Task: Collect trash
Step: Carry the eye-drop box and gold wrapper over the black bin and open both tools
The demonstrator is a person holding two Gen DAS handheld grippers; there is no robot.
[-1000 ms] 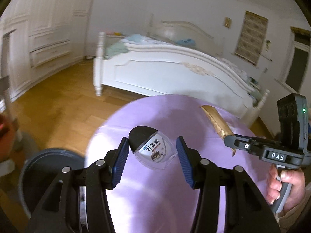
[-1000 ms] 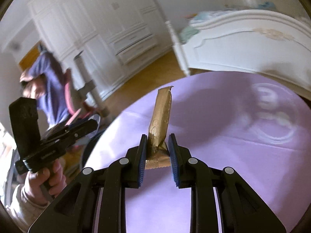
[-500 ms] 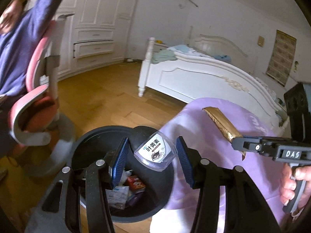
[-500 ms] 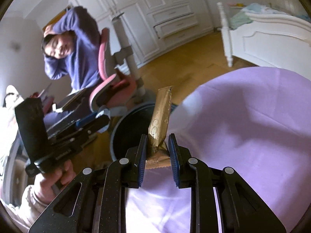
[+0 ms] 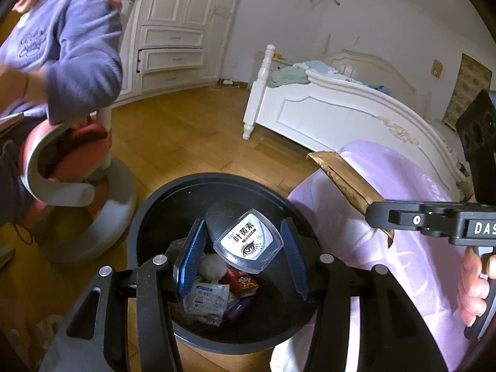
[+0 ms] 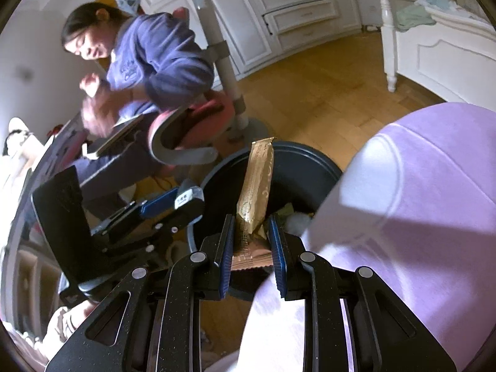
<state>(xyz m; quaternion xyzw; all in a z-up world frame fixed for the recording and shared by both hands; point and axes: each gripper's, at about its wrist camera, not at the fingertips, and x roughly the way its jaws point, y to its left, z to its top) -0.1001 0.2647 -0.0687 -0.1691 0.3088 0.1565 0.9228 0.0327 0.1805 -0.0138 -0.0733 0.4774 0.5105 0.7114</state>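
My left gripper [image 5: 243,241] is shut on a clear plastic box [image 5: 248,243] that has a black lid and a printed label. It hangs over the open black trash bin [image 5: 173,192], which holds several packets [image 5: 206,299] and a small red carton [image 5: 240,282]. My right gripper [image 6: 251,226] is shut on the lower end of a long gold wrapper [image 6: 257,183]. The wrapper stands upright over the bin's near rim [image 6: 310,155], beside the purple tablecloth [image 6: 418,217]. In the left wrist view the right gripper [image 5: 381,214] and the wrapper [image 5: 341,176] come in from the right. The left gripper [image 6: 173,204] shows side-on in the right wrist view.
A person in a purple sweater [image 6: 161,52] sits on a pink chair [image 5: 77,145], whose round grey base [image 5: 93,217] is just left of the bin. A white bed [image 5: 341,111] and white drawers [image 5: 170,59] stand across the wooden floor [image 5: 186,130].
Both grippers swung left off the purple table and dropped, each keeping its item. The bin, at the edge a second ago, now lies under the box, with the wrapper at its rim.
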